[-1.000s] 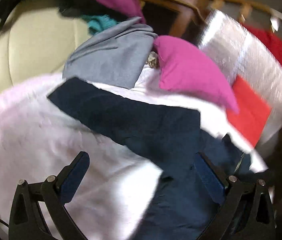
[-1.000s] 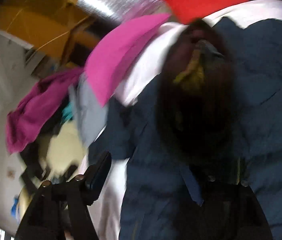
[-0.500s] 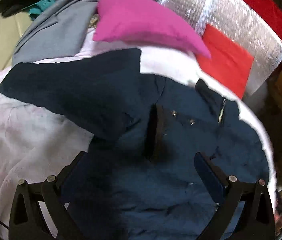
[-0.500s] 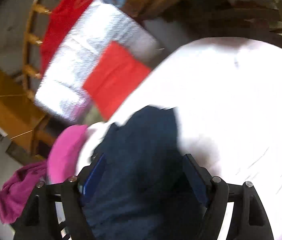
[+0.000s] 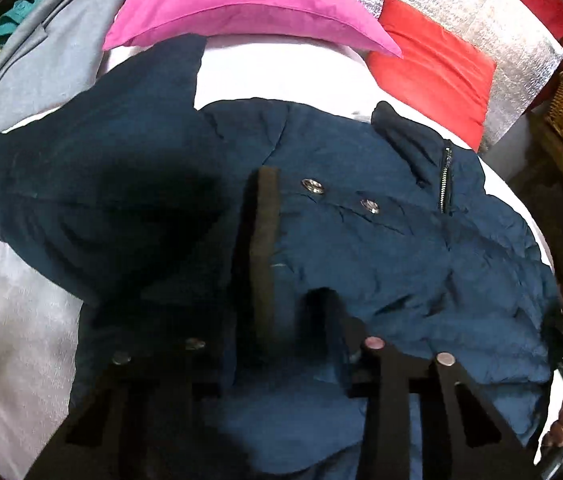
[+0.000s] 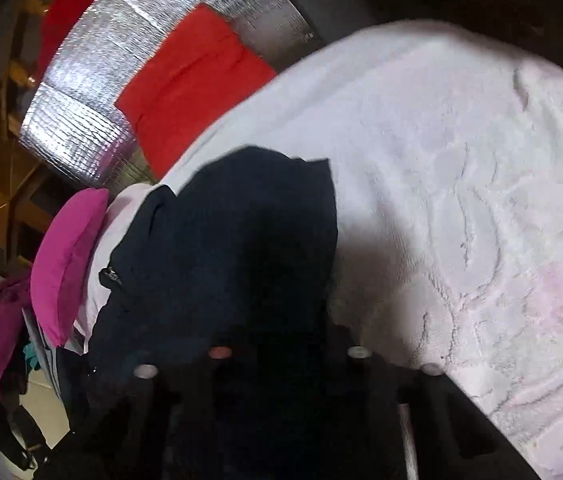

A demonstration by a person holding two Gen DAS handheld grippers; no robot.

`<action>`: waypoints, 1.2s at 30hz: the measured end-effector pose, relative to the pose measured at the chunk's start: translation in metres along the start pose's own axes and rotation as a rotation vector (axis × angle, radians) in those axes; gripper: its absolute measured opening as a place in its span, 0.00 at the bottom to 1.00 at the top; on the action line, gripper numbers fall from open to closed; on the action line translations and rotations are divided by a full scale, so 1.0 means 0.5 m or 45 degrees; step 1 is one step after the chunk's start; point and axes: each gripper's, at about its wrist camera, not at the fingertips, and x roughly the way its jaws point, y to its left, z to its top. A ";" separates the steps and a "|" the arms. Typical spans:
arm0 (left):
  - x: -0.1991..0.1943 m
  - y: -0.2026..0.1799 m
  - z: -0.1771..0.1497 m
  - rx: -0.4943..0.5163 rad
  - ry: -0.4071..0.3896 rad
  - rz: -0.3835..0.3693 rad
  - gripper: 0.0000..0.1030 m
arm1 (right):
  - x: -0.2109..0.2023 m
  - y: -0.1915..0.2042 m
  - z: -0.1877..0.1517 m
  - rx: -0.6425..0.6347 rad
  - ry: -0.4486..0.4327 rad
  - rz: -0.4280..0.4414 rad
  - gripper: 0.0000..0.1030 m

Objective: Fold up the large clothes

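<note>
So far my left claw and right claw are each clamped on the puffy navy-blue zip jacket, which lies rumpled on the pale pink fleecy blanket, so I judge the folding barely begun.

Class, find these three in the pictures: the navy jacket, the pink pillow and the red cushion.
navy jacket [image 5: 381,248]: left wrist view, front panel below the snaps.
pink pillow [image 5: 233,4]: left wrist view, middle of its face.
red cushion [image 6: 193,84]: right wrist view, centre of its face.
</note>
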 end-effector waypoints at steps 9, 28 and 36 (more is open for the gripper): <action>-0.030 0.021 0.004 -0.039 0.029 0.008 0.32 | -0.049 0.032 -0.027 -0.100 -0.031 -0.200 0.19; -0.193 0.610 0.032 -0.916 -0.238 0.049 0.80 | -0.187 0.277 -0.207 -0.350 -0.080 0.151 0.54; -0.108 0.658 0.067 -1.052 -0.264 -0.098 0.78 | -0.093 0.299 -0.246 -0.446 0.047 0.144 0.53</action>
